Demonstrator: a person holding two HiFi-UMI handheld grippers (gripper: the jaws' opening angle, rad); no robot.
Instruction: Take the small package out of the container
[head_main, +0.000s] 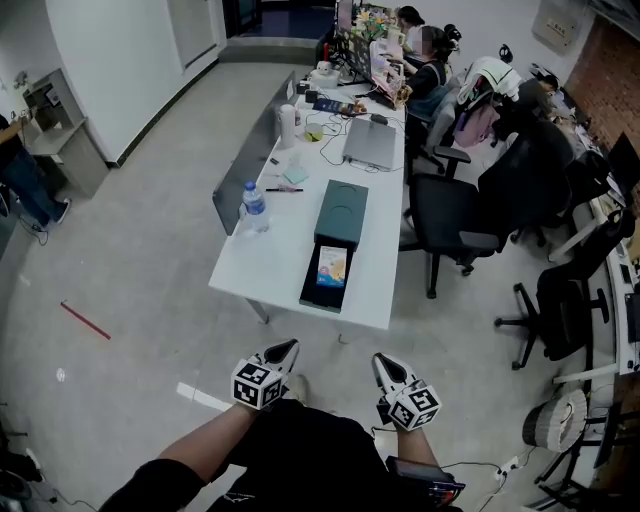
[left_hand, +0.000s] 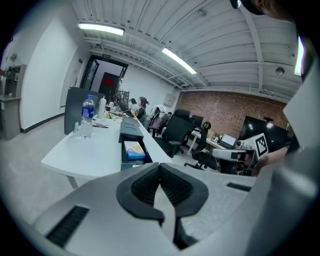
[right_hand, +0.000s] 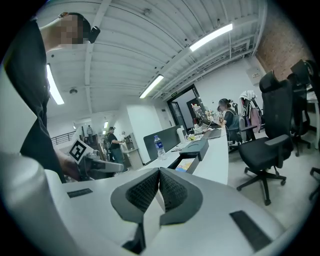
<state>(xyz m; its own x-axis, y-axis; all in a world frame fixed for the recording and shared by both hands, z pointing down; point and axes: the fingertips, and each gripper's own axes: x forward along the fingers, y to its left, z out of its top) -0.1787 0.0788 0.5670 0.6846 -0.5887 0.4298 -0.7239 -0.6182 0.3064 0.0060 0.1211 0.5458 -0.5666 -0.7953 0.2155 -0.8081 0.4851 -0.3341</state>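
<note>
Both left gripper and right gripper are closed and empty, and the small package in its container lies well ahead of the jaws, so reaching forward and opening likely come next.

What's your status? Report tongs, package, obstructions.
Left tongs shut, empty. Right tongs shut, empty. Small package lies in open container, untouched. Nothing covers it.

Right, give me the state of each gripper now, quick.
Left gripper: closed, nothing between its jaws.
Right gripper: closed, nothing between its jaws.
</note>
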